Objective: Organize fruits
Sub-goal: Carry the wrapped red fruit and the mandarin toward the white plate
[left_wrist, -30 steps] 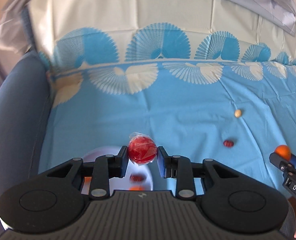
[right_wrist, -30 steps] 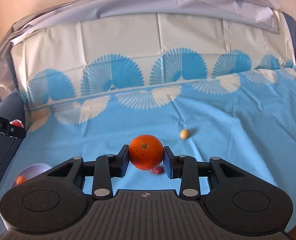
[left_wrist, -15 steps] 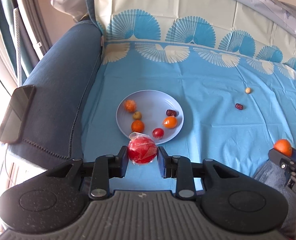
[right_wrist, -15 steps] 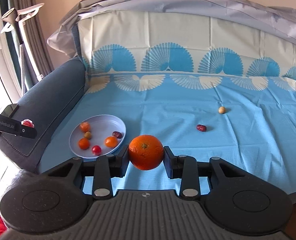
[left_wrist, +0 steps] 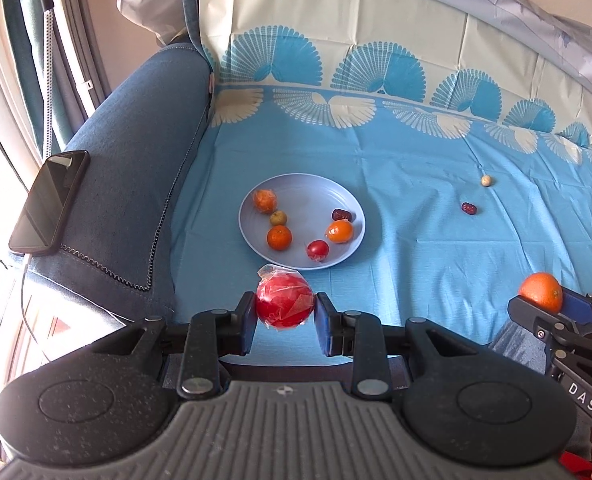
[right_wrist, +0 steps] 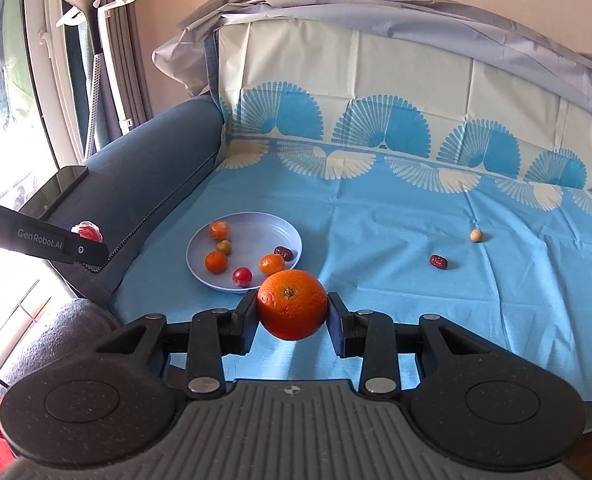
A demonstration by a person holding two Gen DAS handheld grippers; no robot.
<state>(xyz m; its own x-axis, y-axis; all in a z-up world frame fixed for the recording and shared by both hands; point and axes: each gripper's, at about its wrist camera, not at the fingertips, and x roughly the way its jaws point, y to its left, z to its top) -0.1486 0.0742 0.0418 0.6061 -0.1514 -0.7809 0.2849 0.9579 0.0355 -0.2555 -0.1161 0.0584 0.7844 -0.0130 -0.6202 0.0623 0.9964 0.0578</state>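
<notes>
My left gripper (left_wrist: pixel 283 312) is shut on a red fruit in clear plastic wrap (left_wrist: pixel 283 306), held above the sofa's front edge, near the pale blue plate (left_wrist: pixel 316 188). My right gripper (right_wrist: pixel 291 316) is shut on a large orange (right_wrist: pixel 291 304), also near the front edge, right of the plate (right_wrist: pixel 251 224). The plate holds several small fruits: oranges, a red one, a greenish one and a dark date. A dark red date (left_wrist: pixel 468 208) (right_wrist: pixel 439 261) and a small beige fruit (left_wrist: pixel 485 180) (right_wrist: pixel 476 234) lie loose on the blue cloth to the right.
The blue patterned cloth (left_wrist: pixel 416 168) covers the sofa seat and back. A black phone (left_wrist: pixel 49 200) lies on the blue armrest (right_wrist: pixel 143 168) at the left. A curtain and a white stand (right_wrist: pixel 103 40) are by the window, far left.
Both grippers have pulled back and up from the cloth, fruits still held. The plate and armrest have come into full view and the loose fruits look farther away.
</notes>
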